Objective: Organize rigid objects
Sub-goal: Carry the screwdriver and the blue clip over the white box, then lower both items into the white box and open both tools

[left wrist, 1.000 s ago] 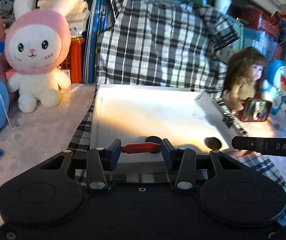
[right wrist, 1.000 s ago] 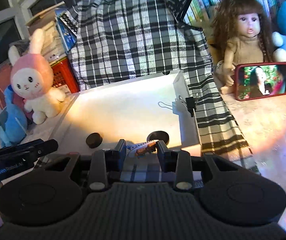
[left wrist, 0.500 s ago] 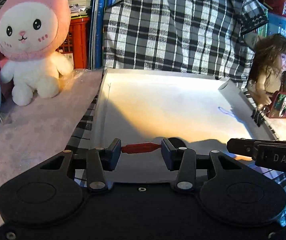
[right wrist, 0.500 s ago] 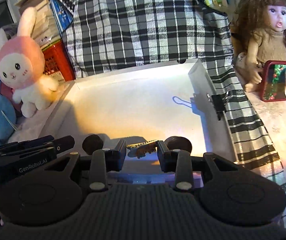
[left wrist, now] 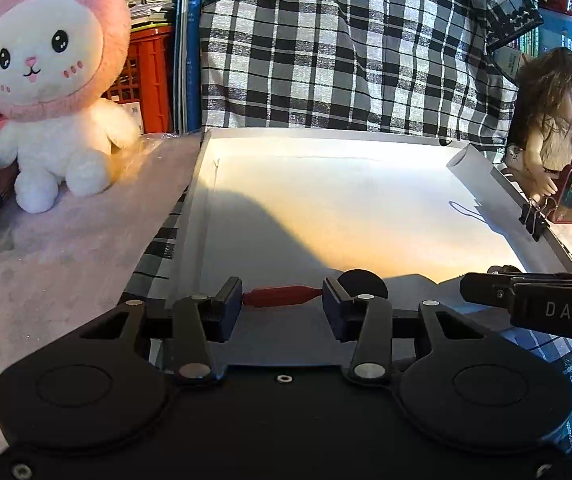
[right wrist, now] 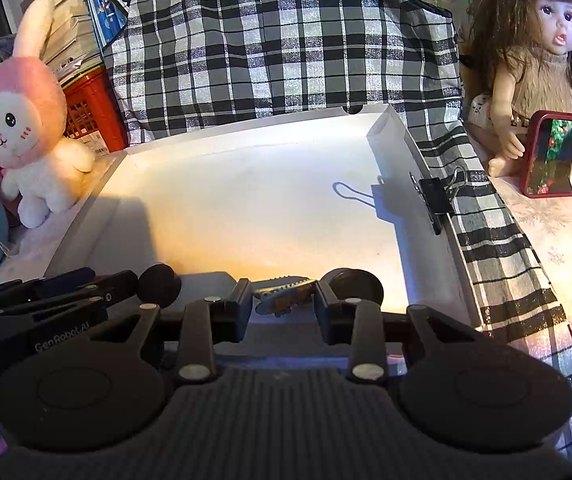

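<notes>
My left gripper (left wrist: 282,298) is shut on a small red piece (left wrist: 282,296), held crosswise between its pads over the near edge of a shallow white tray (left wrist: 365,138). A black disc (left wrist: 363,278) lies on the tray floor just past the right finger. My right gripper (right wrist: 284,296) is shut on a small grey and brown toy aeroplane (right wrist: 284,295), also over the tray's near edge (right wrist: 246,130). Two black discs lie in that view: one (right wrist: 160,284) to the left, one (right wrist: 355,283) just right of the fingers. The left gripper's fingers (right wrist: 66,292) reach in from the left.
A black binder clip (right wrist: 433,198) grips the tray's right wall. A checked cloth (left wrist: 345,48) hangs behind the tray. A pink rabbit plush (left wrist: 54,80) sits to the left, a doll (right wrist: 537,60) and a red-cased phone (right wrist: 565,160) to the right.
Both grippers have moved forward and down towards the tray, which now fills more of each view. Each has kept its grip on its piece.
</notes>
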Tool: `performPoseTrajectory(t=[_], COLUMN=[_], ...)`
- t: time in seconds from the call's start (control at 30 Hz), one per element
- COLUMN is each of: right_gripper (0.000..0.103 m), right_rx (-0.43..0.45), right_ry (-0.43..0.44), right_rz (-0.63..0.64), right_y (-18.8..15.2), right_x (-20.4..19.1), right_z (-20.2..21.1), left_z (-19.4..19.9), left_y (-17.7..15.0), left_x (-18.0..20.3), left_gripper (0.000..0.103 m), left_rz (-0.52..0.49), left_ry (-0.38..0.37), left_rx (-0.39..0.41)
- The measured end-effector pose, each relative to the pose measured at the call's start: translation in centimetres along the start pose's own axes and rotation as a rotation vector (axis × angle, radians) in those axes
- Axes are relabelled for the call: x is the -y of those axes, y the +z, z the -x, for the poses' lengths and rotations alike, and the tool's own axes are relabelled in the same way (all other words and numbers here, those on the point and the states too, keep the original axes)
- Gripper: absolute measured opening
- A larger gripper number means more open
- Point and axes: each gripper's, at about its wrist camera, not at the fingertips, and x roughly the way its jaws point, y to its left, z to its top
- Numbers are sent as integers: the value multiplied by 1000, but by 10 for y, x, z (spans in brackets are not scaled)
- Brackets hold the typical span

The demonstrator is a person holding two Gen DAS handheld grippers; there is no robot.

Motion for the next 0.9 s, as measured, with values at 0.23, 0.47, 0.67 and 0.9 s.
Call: performPoseTrajectory(t=[0.23,0.47,0.67,0.9], right_gripper=[39,42,57,70], right_rx=[13,27,42,86], right_ry=[-10,-4,4,29], right_rz=[12,0,-2,45], right_y=[1,-3,-5,-13], right_x=[-1,-1,1,1], right_z=[-2,-1,8,34], left_z=[-4,0,13,44], left_y=[-2,-3,-5,-15], left_x=[6,6,6,8], left_gripper=[42,43,52,71], left_rz=[-25,-10,-8,7], left_ry=[8,6,1,-36], left_rx=[16,32,59,100])
